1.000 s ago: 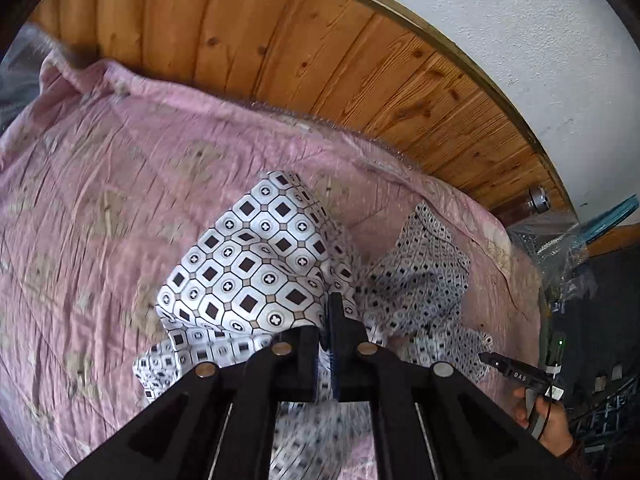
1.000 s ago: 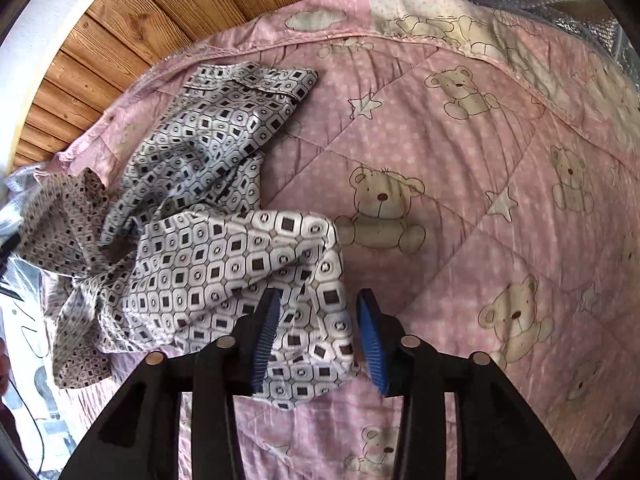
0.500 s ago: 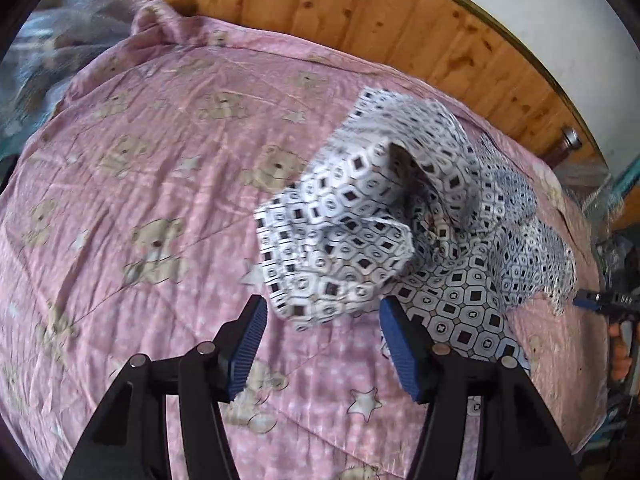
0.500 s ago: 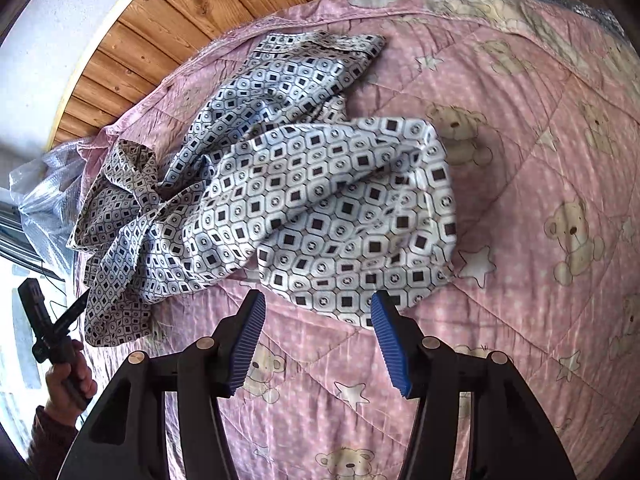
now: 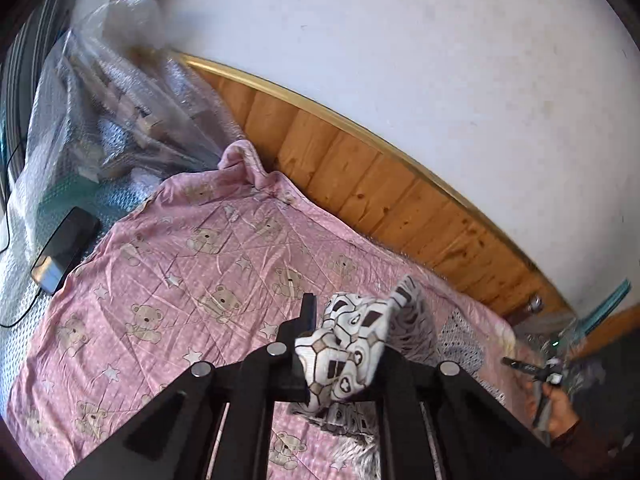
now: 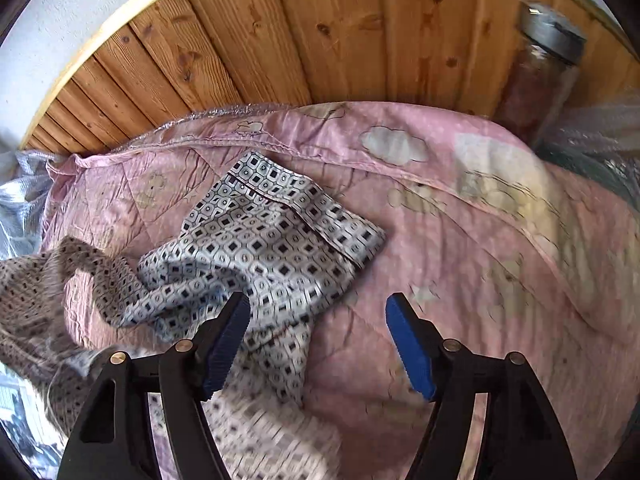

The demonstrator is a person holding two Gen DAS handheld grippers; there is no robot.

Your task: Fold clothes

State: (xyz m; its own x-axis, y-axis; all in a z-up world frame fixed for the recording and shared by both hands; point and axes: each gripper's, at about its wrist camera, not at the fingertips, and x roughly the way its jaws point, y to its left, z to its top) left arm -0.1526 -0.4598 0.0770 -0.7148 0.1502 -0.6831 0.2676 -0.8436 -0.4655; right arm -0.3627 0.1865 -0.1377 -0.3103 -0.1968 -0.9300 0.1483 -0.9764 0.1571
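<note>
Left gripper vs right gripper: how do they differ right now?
The left gripper has patterned garment fabric bunched between its fingers; the right gripper holds nothing. Left looks shut on the cloth, though one finger is hidden behind it; right's jaws stand wide apart, blue pads showing. Left has its cloth lifted above the pink quilt; right hangs over garment lying flat. Shared: both are black two-finger tools aimed at the bed.

Home bedroom. Bed with a pink teddy-bear quilt (image 5: 192, 264) against wood wall panelling (image 6: 280, 32). White plaster wall (image 5: 400, 40) above.
</note>
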